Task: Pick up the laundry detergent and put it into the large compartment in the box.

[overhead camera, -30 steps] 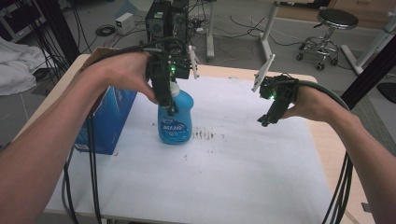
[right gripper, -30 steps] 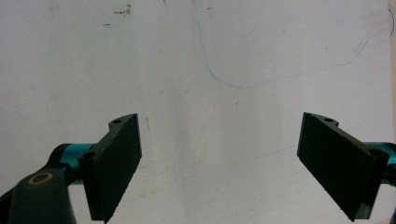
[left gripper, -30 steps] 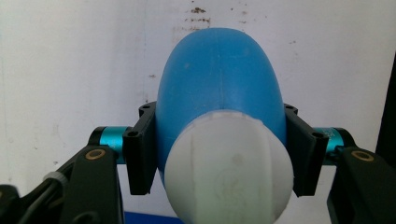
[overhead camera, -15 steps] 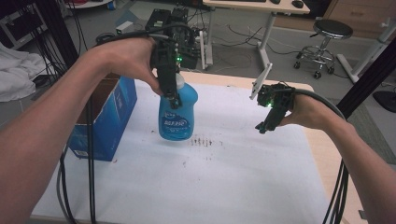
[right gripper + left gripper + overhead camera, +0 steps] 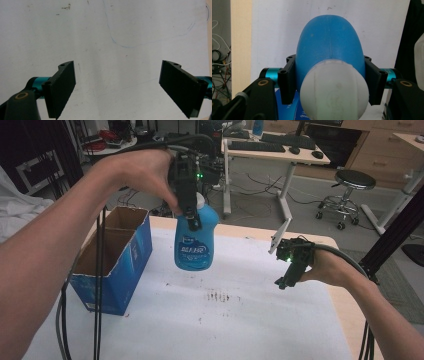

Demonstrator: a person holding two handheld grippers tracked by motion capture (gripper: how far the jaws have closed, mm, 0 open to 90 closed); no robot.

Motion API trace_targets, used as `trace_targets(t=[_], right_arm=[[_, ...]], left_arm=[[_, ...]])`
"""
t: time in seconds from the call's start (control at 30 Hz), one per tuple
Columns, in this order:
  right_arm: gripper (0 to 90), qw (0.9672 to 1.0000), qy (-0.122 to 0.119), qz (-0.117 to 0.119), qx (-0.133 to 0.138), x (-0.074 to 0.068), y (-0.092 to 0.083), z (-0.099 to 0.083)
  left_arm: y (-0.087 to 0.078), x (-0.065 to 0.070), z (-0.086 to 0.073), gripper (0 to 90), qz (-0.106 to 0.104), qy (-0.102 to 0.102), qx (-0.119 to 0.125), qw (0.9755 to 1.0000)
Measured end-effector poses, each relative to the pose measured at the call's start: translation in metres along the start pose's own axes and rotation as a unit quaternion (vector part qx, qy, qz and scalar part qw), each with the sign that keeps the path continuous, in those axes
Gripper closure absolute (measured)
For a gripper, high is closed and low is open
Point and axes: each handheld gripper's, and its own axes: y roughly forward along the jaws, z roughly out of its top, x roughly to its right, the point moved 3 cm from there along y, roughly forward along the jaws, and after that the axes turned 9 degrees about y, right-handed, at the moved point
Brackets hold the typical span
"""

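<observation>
Blue bottle (image 5: 194,240) upright, cap up, long axis vert., in left claw (image 5: 191,217).

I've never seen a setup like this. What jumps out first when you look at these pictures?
The blue bottle with its white cap hangs in the air above the white table, clamped near its top by the left gripper. Beside it, at the table's left edge, stands an open blue cardboard box. On the right, the right gripper hovers over the table with its fingers wide apart and nothing between them.
</observation>
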Motion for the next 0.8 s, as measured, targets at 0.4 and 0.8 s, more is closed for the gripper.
trace_targets(t=[0.4,0.8], right_arm=[[13.0,1.0,0.003,-0.001,0.0,0.001,-0.001,-0.002],[13.0,1.0,0.001,-0.001,-0.001,-0.001,0.001,0.0]], left_arm=[[-0.031,0.001,-0.024,38.4,0.016,-0.042,0.015,0.9988],[-0.052,0.007,-0.076,38.4,0.049,-0.115,-0.002,0.9922]])
